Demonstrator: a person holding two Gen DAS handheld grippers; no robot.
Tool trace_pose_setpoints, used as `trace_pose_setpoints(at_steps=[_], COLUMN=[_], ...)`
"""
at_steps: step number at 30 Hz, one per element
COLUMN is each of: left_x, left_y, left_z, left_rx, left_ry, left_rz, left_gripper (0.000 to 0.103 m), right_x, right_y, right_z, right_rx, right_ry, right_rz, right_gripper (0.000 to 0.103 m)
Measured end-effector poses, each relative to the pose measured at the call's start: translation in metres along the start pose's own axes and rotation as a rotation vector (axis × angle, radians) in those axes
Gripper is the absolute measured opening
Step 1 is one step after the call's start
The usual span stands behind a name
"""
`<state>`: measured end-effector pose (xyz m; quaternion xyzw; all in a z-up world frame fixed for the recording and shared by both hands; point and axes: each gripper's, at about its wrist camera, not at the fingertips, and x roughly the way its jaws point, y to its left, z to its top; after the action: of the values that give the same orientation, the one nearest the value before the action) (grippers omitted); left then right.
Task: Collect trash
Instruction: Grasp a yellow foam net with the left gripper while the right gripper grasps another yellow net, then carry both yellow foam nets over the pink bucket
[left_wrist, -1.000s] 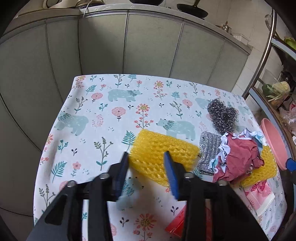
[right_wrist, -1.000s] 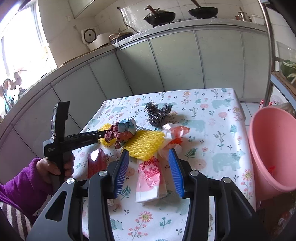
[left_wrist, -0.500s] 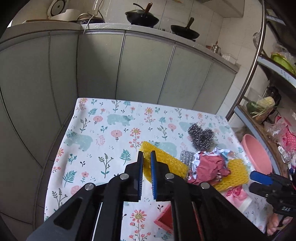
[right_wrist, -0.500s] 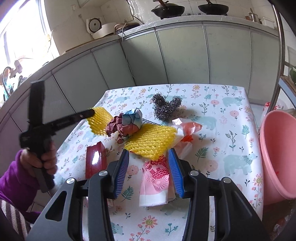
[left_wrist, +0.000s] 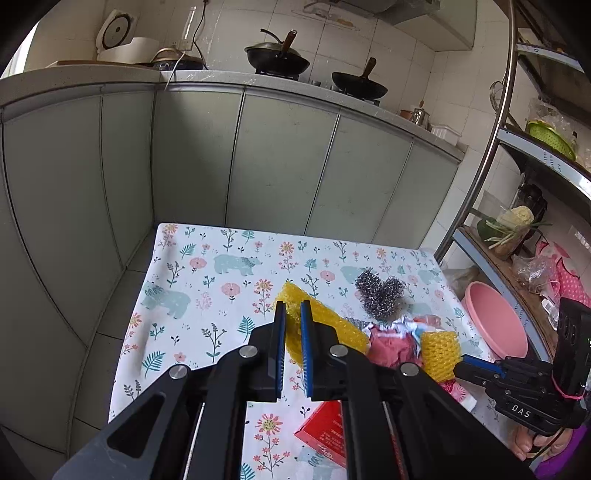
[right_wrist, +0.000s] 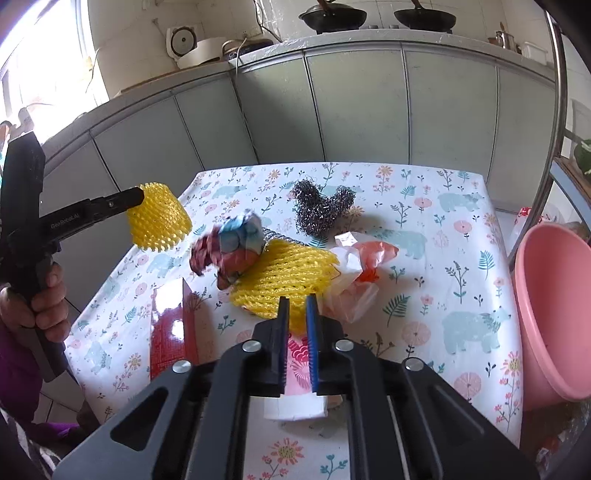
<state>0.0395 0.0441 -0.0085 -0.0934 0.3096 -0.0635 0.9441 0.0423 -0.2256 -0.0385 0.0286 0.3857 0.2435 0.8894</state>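
2 grippers clenched, trash in both

Left gripper (right_wrist: 142, 197) holds yellow foam net (right_wrist: 159, 218) aloft; right gripper (right_wrist: 297, 306), jaws just closing, apparently nips the pink-patterned packet (right_wrist: 295, 360). Pink basin (right_wrist: 554, 314) lies right, nearer the right hand.

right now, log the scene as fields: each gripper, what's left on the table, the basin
left gripper: shut on yellow foam net, held above table
right gripper: shut, apparently on second yellow net, near edge
on table: steel scourer, crumpled wrapper, red box, plastic bag, pink packet
pink basin: beside table's right edge
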Motion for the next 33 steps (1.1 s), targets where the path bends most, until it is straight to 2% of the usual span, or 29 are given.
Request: trace_pose_setpoints(at_steps=[7,17,27,33], left_x=[-0.018,-0.040,-0.040,-0.025], left_y=[-0.011,-0.033,-0.076,-0.117], left_z=[0.006,0.012,0.019,0.023], left_rx=[0.023,0.059,0.111,0.155], left_ry=[-0.039,-0.083,-0.096,-0.079], left_rz=[-0.004,-0.032,-0.102,-0.181], left_gripper=[0.007,0.007,0.007,0.007], right_x=[-0.031,-0.073,-0.099,-0.115], right_y=[-0.001,-0.011,-0.043,-0.073], right_z=[0.002,0.006,0.002,-0.004], right_rx=[0.013,0.034,0.106,0.173], right_ry=[-0.070,-0.170,-0.237,-0.270], right_rz=[0.015,-0.018,-0.091,-0.151], right_gripper=[0.006,0.006,0.006,0.006])
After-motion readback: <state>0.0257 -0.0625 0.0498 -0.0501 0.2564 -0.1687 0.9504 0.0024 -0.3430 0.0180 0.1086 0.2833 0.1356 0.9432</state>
